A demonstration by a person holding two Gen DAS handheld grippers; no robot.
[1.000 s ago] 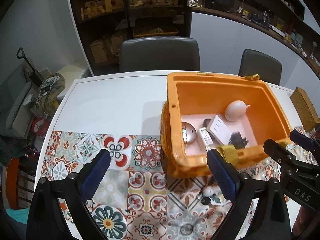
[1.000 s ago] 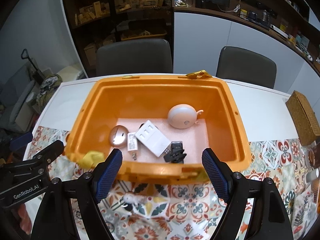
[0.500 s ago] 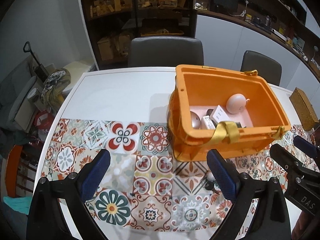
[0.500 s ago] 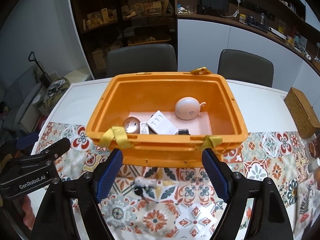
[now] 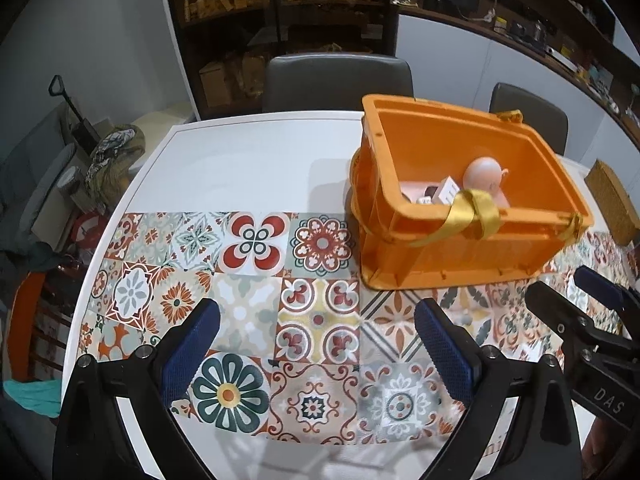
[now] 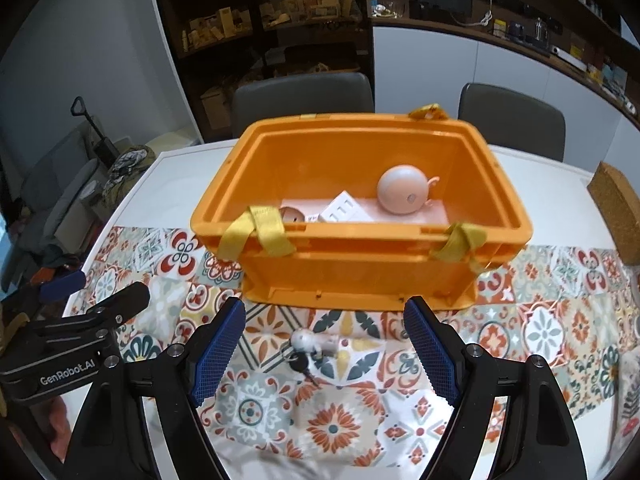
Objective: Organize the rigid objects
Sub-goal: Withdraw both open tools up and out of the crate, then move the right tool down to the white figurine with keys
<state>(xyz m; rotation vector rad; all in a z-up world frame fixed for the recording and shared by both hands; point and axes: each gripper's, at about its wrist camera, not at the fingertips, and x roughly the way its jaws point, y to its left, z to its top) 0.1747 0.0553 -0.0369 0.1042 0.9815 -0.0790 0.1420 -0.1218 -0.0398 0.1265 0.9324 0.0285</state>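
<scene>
An orange crate [image 6: 360,276] with yellow straps stands on the patterned tablecloth; it also shows in the left wrist view [image 5: 460,256]. Inside lie a pink round device [image 6: 402,195], a white block [image 6: 346,212] and a small metallic round thing [image 6: 291,214]. A small white keychain with keys [image 6: 310,346] lies on the cloth in front of the crate. My right gripper [image 6: 324,354] is open, its fingers either side of the keychain, above it. My left gripper [image 5: 316,354] is open and empty, left of the crate.
A woven brown box [image 6: 616,216] sits at the table's right edge. Two grey chairs [image 6: 304,96] stand behind the table, with dark shelves beyond. The white table edge [image 5: 132,192] runs along the left.
Both grippers have pulled back and lower, away from the crate. The crate now looks smaller and farther, and the keychain lies between the right fingers.
</scene>
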